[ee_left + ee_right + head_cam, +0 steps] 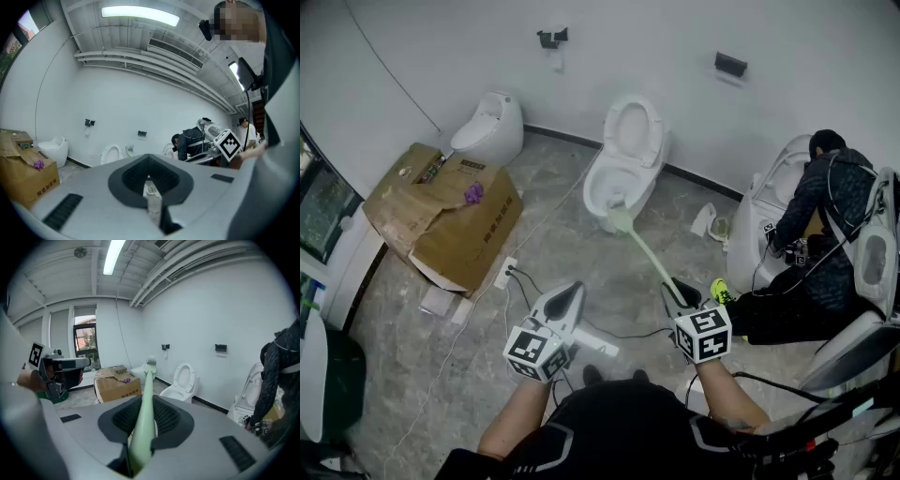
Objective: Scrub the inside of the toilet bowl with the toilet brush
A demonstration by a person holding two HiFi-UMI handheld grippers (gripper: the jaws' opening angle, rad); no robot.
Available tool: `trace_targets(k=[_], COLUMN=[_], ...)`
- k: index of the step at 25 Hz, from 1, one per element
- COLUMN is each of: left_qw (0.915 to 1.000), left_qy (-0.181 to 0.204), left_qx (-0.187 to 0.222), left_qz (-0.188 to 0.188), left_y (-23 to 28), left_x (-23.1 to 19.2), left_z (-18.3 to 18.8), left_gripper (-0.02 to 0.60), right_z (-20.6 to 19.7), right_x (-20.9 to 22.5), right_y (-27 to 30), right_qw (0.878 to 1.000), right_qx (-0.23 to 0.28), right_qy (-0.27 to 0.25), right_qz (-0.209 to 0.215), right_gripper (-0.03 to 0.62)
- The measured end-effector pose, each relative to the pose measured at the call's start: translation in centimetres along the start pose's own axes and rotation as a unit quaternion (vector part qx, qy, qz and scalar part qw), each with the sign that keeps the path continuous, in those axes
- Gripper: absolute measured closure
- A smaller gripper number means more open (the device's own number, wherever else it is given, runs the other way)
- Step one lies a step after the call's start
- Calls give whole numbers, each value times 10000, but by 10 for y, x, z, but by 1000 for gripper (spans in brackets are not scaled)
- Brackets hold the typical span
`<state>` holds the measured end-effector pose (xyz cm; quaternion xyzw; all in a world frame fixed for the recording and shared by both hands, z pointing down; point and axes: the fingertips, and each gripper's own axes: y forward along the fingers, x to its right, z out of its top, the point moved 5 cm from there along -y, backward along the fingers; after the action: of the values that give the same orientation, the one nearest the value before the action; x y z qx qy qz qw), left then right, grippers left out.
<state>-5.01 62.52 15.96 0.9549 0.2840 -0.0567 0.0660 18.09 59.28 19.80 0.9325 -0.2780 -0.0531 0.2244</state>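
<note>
Far left, a cardboard box point(441, 211) is seen lying on the floor, no part of the job. Next, the left gripper point(567, 300) is held low and idle, its fingers pressed together on nothing. At centre, the toilet bowl point(598, 183) is seen with its lid raised. The toilet brush point(642, 248) is pinched by its pale green handle in the right gripper point(680, 292), fingers clamped around it. The brush head is seen at the bowl's front rim (whether it dips inside cannot be told). Grasp and reach are judged done; the scrubbing itself is judged hardly begun, if at all.
</note>
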Motion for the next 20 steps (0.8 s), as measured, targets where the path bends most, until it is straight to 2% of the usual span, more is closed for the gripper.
trace_targets(k=[4, 8, 11, 20], left_qw=[9997, 9997, 9998, 9999], left_qy=[167, 223, 164, 87], left_qx=[1, 33, 82, 144], left_qz=[-151, -106, 44, -14], left_y=[-4, -7, -9, -16], left_x=[-9, -15, -20, -40], left_z=[-5, -3, 0, -1], left_gripper=[581, 581, 581, 581], right_z=[7, 10, 10, 18], right_x=[-10, -14, -14, -25], right_y=[9, 12, 12, 20], right_qw=[10000, 10000, 10000, 9999], right_qx=[14, -4, -53, 70], right_qy=[4, 3, -4, 2], right_qz=[-6, -23, -27, -128], right_gripper=[513, 513, 513, 513])
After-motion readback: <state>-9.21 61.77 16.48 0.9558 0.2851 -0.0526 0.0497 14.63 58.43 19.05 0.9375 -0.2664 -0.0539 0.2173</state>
